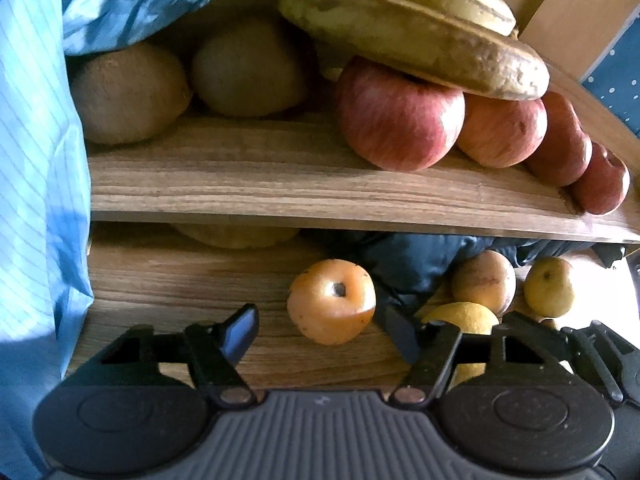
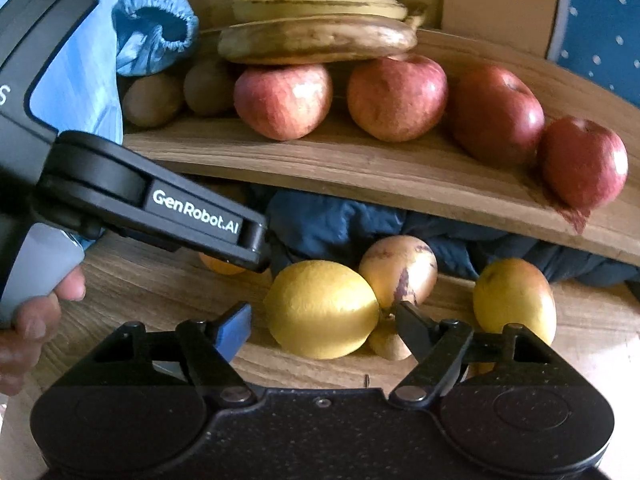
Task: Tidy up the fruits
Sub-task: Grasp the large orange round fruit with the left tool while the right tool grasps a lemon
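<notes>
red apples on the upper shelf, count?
4, in a row along the shelf: apple one and two under the bananas, three, four rightmost.

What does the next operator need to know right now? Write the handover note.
Left gripper: open, empty, around the orange fruit on the lower board.
Right gripper: open, empty, at the lemon.
Upper shelf: four red apples, bananas lying on them, two kiwis at the left.
Lower board: lemon, orange fruit and several yellowish fruits, loose.
Left to do: sort the lower fruits.
</notes>
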Motion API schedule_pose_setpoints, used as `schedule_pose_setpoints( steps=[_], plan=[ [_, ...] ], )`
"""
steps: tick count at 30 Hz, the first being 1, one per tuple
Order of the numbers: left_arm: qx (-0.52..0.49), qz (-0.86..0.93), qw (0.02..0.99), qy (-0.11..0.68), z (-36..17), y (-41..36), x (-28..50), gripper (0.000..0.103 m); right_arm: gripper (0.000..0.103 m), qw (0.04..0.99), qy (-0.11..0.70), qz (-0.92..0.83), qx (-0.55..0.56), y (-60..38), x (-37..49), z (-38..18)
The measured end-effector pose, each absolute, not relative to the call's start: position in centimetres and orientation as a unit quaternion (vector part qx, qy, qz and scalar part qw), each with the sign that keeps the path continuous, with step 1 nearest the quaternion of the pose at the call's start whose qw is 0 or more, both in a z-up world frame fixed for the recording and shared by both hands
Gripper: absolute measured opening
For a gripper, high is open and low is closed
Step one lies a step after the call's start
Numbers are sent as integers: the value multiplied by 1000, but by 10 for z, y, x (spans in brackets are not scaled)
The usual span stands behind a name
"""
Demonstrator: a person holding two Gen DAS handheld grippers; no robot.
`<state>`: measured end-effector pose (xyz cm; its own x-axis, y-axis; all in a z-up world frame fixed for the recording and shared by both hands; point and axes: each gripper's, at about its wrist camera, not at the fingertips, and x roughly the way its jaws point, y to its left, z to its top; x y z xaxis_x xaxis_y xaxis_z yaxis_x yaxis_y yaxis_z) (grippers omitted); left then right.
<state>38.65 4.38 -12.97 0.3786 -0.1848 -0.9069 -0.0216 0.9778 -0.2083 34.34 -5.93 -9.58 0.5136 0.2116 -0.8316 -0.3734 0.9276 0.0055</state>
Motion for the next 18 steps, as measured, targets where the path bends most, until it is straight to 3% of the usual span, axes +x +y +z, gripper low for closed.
schedule_pose_setpoints(
  steps=[2, 8, 11, 13, 18],
  plan=[
    [-92, -50, 824, 558, -133, 43, 389, 66, 79, 865, 461, 169, -101, -53, 346, -97],
    [-90, -52, 821, 561, -139, 38, 395, 63, 78, 863, 455, 168, -140, -41, 346, -101],
    [-88, -53, 822, 560, -139, 36, 395, 62, 69, 859, 464, 167, -141, -35, 346, -105],
    [-87, -51, 823, 558, -140, 34, 396, 62, 69, 859, 464, 166, -141, -33, 345, -106],
    [-89, -58, 824, 556, -137, 32, 392, 51, 69, 859, 464, 168, -137, -32, 348, -108]
  ],
)
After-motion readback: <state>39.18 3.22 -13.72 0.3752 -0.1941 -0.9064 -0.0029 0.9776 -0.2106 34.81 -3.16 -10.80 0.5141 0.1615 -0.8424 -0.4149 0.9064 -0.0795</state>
